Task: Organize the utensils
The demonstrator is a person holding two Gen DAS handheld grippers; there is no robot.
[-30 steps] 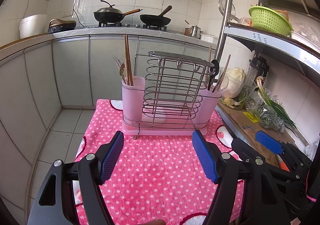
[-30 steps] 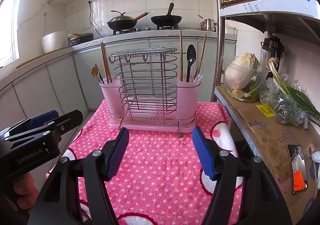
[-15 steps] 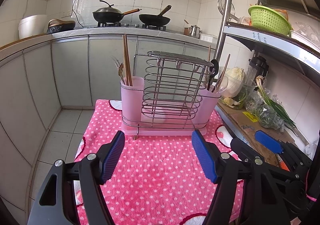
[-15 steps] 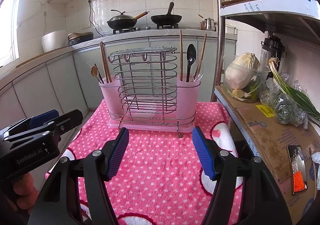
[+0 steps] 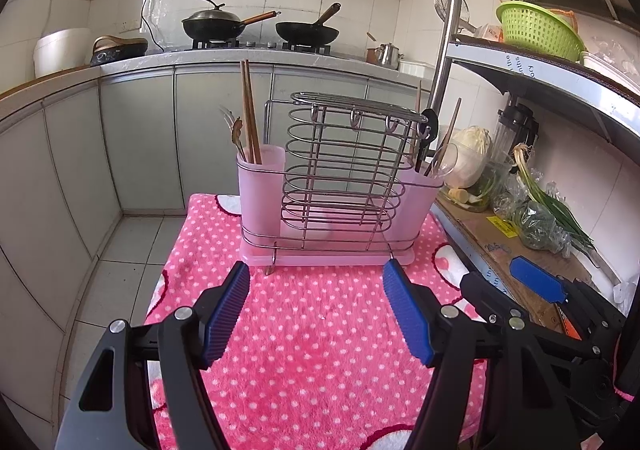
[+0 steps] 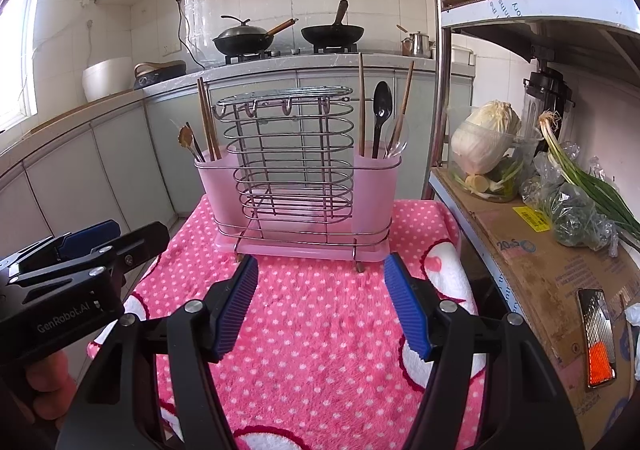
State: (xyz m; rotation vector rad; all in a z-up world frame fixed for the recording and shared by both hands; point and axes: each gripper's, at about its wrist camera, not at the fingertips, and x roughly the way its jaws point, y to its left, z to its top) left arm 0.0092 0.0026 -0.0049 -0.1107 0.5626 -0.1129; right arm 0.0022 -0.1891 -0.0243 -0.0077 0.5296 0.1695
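On the pink dotted cloth [image 5: 320, 350] stands a wire utensil rack [image 5: 340, 170] with a pink cup at each end. Its left cup [image 5: 260, 186] holds two brown chopsticks [image 5: 249, 110] and some small-handled utensils too small to tell apart, while its right cup [image 6: 378, 186] holds a black spoon [image 6: 382, 110], a clear spoon [image 6: 400, 140] and more chopsticks. Nearer the cameras, the left gripper [image 5: 316, 314] and the right gripper [image 6: 320, 304] hover over the cloth just short of the rack, jaws spread with nothing between them.
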